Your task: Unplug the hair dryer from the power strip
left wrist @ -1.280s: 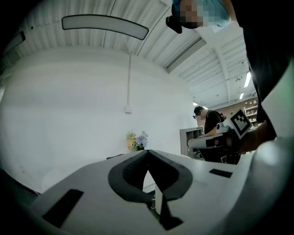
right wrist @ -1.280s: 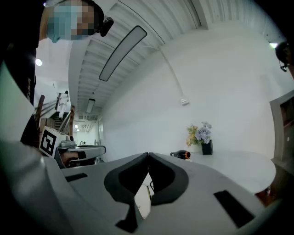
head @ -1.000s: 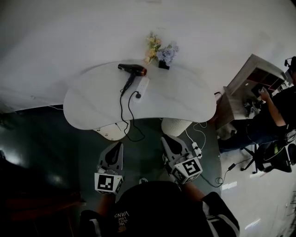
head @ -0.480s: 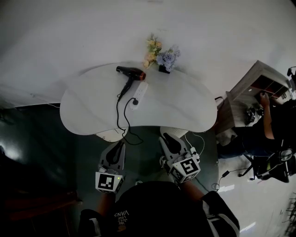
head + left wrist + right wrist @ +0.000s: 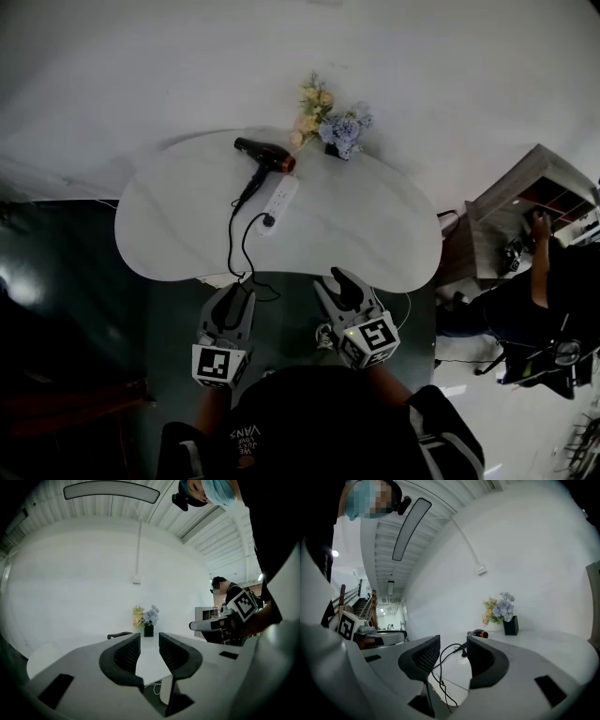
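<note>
Plug [image 5: 268,221] in power strip [image 5: 279,197]: 1 o'clock from left gripper [image 5: 236,298], 10 o'clock from right gripper [image 5: 337,283], well apart. Strip runs 1–7. Both jaws opening, empty.

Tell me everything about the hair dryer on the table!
The hair dryer is black with an orange-red ring at one end. It lies on its side on the white table, near the flowers. Its black cord loops off the front edge and back to a plug in the white power strip.
</note>
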Available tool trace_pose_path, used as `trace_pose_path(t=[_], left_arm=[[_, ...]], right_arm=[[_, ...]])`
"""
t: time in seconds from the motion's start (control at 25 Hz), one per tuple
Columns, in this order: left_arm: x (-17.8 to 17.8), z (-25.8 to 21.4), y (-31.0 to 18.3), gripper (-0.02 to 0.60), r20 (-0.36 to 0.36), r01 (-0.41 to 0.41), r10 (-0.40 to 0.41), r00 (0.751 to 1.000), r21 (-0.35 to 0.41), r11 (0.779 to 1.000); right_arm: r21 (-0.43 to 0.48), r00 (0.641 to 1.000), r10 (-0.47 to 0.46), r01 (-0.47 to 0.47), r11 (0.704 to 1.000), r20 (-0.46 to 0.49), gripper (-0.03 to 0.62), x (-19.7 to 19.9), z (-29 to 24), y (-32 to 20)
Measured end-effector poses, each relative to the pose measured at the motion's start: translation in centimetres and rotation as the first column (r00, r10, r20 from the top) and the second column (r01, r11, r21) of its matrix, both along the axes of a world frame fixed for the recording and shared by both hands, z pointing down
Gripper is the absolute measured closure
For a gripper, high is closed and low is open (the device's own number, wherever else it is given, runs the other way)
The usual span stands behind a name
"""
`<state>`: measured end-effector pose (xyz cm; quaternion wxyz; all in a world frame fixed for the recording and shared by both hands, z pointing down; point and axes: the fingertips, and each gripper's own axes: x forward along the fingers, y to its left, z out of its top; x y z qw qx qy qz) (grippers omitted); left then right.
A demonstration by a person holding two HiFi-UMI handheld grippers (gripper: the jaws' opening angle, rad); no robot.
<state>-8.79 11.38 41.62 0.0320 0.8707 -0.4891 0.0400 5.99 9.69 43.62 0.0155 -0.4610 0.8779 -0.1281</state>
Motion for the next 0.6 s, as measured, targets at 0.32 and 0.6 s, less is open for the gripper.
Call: trace_pose_path(t=[0.32, 0.6], left_arm=[[2.3, 2.0, -3.9, 0.397, 0.058, 0.09, -0.087, 0.995, -0.067, 0.994], [3.9, 4.3, -5.6, 0.365, 0.069, 0.204, -0.198, 0.978, -0.099, 0.974]], right_arm=[[-0.027, 0.996, -0.092, 0.092, 0.995, -0.017, 0.422, 2.2, 1.0, -4.5], [-0.042, 0.973, -0.224, 0.222, 0.974, -0.062, 0.418, 3.7, 2.2, -7.8]])
